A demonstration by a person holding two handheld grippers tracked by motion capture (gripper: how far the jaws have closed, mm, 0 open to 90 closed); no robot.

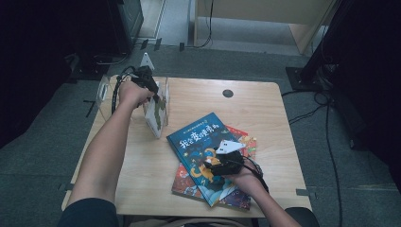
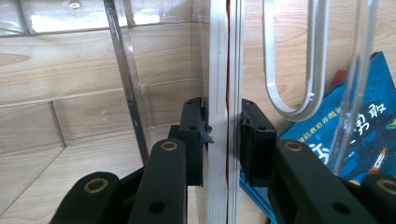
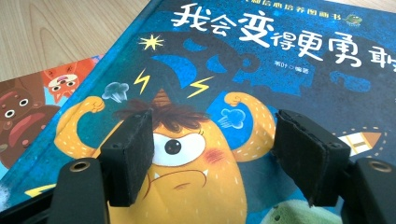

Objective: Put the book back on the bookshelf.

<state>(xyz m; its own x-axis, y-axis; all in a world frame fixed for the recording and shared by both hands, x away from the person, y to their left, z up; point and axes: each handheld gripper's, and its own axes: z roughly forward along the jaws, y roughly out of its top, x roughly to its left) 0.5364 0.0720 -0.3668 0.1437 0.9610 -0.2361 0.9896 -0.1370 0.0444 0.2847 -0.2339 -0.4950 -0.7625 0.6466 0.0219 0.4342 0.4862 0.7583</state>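
A thin upright book [image 2: 223, 93] stands inside the clear acrylic rack [image 1: 105, 90] at the desk's [image 1: 265, 109] far left corner, pinched edge-on by the left claw [image 2: 223, 135]. A rack divider blurs its cover. Nearby, the blue book [image 1: 198, 142] lies on a red book [image 1: 241, 137]; the right claw [image 3: 212, 154] hovers over it, wide and empty.
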